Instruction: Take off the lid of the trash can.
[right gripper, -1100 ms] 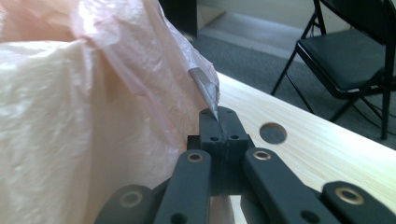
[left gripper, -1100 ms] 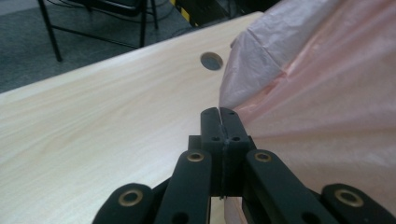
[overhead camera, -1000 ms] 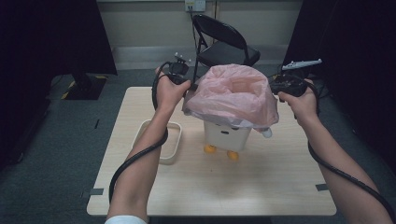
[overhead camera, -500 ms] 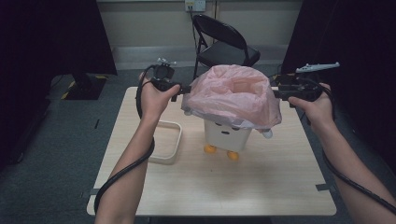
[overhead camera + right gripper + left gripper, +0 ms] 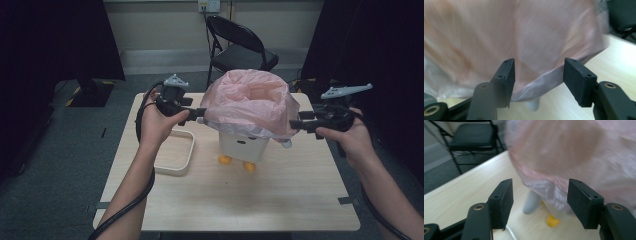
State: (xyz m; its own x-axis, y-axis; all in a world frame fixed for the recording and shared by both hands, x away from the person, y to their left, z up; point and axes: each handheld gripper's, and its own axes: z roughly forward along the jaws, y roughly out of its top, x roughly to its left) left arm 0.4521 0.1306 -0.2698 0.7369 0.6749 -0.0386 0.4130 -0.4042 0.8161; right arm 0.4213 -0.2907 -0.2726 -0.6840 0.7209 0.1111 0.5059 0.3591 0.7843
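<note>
Left hand-held gripper [image 5: 200, 114] and right hand-held gripper [image 5: 296, 125]: jaws just opened, empty, flanking pink bag [image 5: 250, 102]. Back away level; avoid snagging film, tipping white bin [image 5: 243, 147].

White tray [image 5: 172, 159] on table [image 5: 280, 200] left side; black folding chair [image 5: 239, 47] behind table

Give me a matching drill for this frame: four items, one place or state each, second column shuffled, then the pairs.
1. pink bag
2. tray
3. folding chair
4. left gripper

A. behind the table's far edge
B. draped over the white bin
C. jaws open beside the bag
D. on the table, under the left forearm

Pairs: 1-B, 2-D, 3-A, 4-C
</note>
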